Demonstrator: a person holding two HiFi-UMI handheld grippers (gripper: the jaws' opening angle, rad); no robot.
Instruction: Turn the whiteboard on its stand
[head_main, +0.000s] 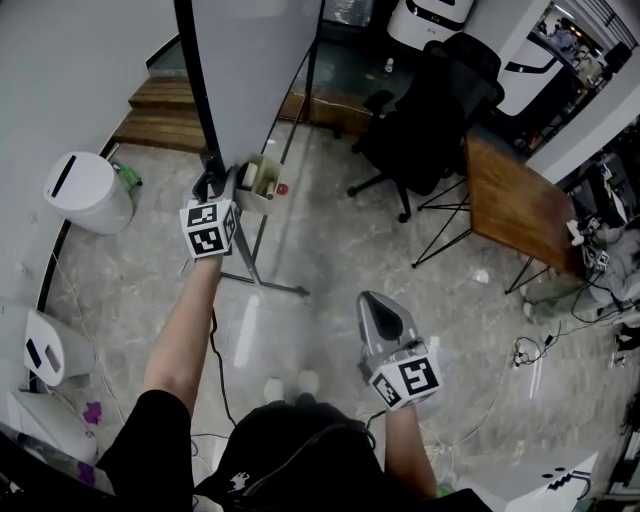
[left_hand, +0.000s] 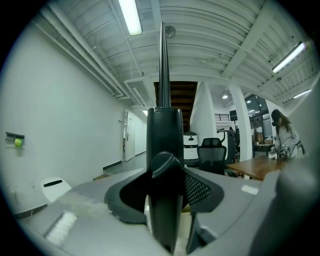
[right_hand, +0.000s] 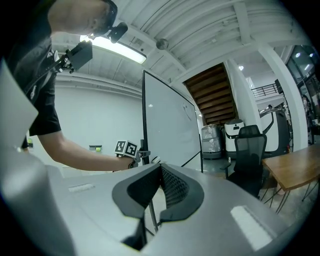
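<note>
The whiteboard stands upright on a black-framed stand, seen edge-on in the head view and as a broad white panel in the right gripper view. My left gripper is at the board's black side post, just above the stand's leg. In the left gripper view the post, with a black knob on it, fills the gap of my left gripper, whose pads press on it. My right gripper hovers over the floor to the right, well apart from the board, jaws together with nothing in them.
A small tray with markers hangs by the post. The stand's grey foot runs along the floor towards me. A white bin is at the left, a black office chair and a wooden table at the right, wooden steps behind.
</note>
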